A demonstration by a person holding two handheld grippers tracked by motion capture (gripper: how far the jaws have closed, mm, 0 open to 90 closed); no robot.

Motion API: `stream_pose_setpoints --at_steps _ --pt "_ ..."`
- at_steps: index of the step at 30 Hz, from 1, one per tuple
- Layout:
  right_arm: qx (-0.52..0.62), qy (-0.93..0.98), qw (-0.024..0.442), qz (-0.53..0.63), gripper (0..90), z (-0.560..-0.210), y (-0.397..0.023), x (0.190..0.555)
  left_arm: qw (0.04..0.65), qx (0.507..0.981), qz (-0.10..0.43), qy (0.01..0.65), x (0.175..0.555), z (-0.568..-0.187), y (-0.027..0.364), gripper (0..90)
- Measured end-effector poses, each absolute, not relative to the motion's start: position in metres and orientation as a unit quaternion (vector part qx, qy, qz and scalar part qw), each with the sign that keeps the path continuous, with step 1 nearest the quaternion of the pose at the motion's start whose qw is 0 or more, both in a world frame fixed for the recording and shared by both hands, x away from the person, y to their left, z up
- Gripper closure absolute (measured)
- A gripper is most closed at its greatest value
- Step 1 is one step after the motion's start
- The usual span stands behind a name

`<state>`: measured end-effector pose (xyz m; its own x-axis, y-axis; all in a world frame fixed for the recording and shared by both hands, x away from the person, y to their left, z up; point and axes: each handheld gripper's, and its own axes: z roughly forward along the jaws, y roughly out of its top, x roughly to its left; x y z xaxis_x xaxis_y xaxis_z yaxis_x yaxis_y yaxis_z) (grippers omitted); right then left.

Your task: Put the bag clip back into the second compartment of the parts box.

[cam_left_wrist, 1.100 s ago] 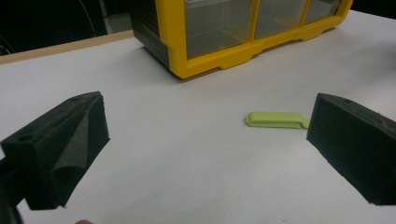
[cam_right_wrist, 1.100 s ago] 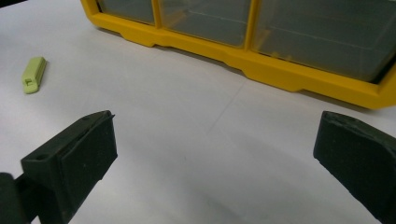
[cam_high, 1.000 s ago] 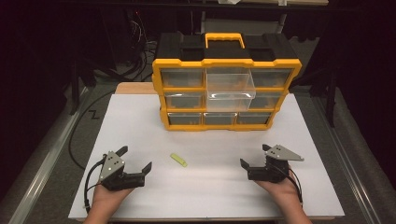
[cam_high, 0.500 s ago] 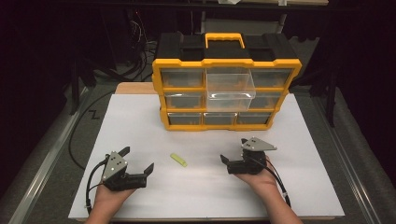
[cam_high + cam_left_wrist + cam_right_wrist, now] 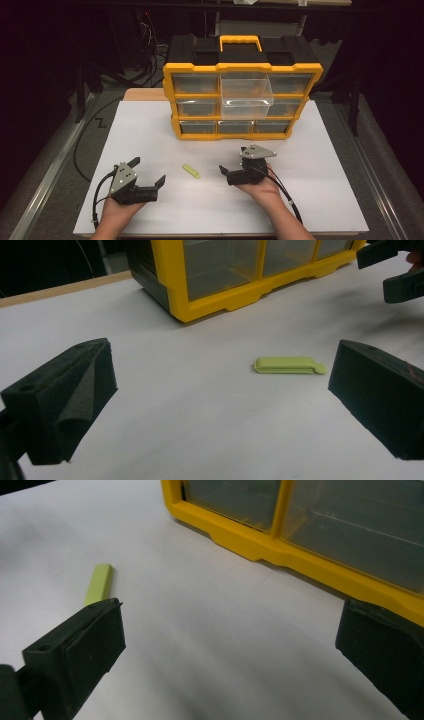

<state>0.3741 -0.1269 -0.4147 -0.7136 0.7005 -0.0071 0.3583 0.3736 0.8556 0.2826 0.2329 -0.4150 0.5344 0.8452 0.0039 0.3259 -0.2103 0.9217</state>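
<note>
- The green clip (image 5: 190, 171) lay flat on the white worktop (image 5: 330, 165), between both grippers, well short of the yellow drawer cabinet (image 5: 240, 95).
- The right gripper (image 5: 234, 170), jaws wide and empty, sat nearer, the clip to its left.
- The left gripper (image 5: 147, 172) was equally open and empty.
- The clip was slim, pale green, its long axis slanting.

place: lab bench | cues: white board (image 5: 150, 130), yellow parts organizer (image 5: 242, 100), loose cables (image 5: 150, 45), dark surround
</note>
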Motion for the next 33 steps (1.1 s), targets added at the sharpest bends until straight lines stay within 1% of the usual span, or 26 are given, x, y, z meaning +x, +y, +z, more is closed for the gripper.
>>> stream_pose_setpoints --at_steps 8,16,21,23,28,31,32,33 --pt "0.306 0.821 0.184 0.445 0.1 -0.415 -0.103 0.379 0.486 0.727 0.269 0.403 0.282 -0.414 0.235 0.3" --pt "0.290 0.830 0.168 0.447 0.2 -0.414 -0.083 0.380 0.487 0.728 0.269 0.400 0.283 -0.414 0.235 0.3" --pt "0.285 0.835 0.166 0.441 0.7 -0.417 -0.072 0.381 0.489 0.727 0.270 0.399 0.282 -0.414 0.236 0.3" --pt "0.286 0.835 0.157 0.443 1.6 -0.417 -0.067 0.382 0.490 0.726 0.270 0.400 0.282 -0.414 0.237 0.3" --pt "0.281 0.837 0.139 0.447 5.6 -0.419 -0.054 0.383 0.493 0.726 0.270 0.396 0.281 -0.413 0.236 0.3" --pt "0.278 0.841 0.124 0.448 16.1 -0.420 -0.047 0.382 0.499 0.724 0.268 0.395 0.281 -0.413 0.238 0.3" --pt "0.275 0.842 0.121 0.448 17.5 -0.421 -0.045 0.382 0.500 0.724 0.264 0.395 0.281 -0.413 0.238 0.3" --pt "0.274 0.844 0.119 0.445 20.8 -0.421 -0.044 0.382 0.499 0.725 0.262 0.395 0.281 -0.413 0.238 0.3"
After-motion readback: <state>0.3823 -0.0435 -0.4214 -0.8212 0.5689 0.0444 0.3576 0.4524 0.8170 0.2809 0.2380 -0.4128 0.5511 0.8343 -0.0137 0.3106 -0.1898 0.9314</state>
